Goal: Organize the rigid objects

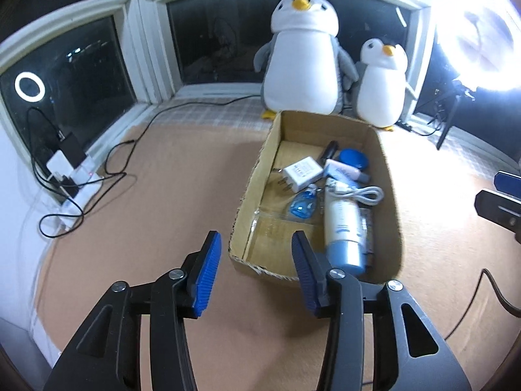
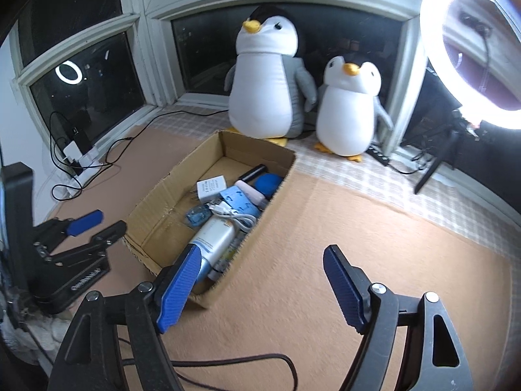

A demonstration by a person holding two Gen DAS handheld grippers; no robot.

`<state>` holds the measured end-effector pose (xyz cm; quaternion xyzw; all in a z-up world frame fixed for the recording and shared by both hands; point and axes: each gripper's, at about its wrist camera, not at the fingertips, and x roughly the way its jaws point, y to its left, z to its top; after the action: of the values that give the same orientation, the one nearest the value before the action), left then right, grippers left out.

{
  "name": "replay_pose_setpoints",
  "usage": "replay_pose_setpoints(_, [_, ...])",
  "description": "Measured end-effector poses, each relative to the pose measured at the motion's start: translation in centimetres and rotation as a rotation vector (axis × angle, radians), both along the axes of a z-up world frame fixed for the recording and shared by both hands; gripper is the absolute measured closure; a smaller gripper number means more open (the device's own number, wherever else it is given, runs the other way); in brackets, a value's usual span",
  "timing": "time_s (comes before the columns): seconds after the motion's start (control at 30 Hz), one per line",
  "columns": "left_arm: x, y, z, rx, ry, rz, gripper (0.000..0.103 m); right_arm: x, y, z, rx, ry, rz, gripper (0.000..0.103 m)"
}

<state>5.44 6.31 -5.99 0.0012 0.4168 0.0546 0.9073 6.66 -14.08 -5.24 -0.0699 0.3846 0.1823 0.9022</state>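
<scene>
Both the left gripper (image 1: 255, 244) and right gripper (image 2: 262, 254) gape empty near the seemingly full box (image 1: 254, 176)

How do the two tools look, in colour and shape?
Both look alike. The left tool has two black angular plastic arms with triangular cut-outs and silver round rivets; each finger carries a blue ribbed pad. The right tool has the same build and blue ribbed pads. No hand or sleeve is in view.

Small toiletries (image 1: 343, 224) in cardboard box (image 1: 252, 179)
</scene>
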Motion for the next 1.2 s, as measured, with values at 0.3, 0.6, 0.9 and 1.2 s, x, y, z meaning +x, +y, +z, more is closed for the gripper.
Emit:
replay_pose_setpoints(0.3, [-3.3,-2.3,2.9,0.012,-0.050,-0.052,0.032,-3.1,-2.5,1.3,0.001,-0.025,-0.070,0.025])
replay_pose_setpoints(0.6, [-5.8,-3.9,5.4,0.057,-0.097,-0.054,0.023,-6.4,-4.2,2.5,0.007,-0.109,-0.135,0.022])
replay_pose_setpoints(0.9, [-7.2,-4.5,7.2,0.061,-0.140,-0.046,0.021,-8.5,-5.8,3.8,0.051,-0.187,-0.193,0.014])
replay_pose_setpoints(1.2, [-7.5,-4.7,7.3,0.048,-0.137,-0.049,0.021,-9.1,-5.9,3.7,0.049,-0.194,-0.202,0.014])
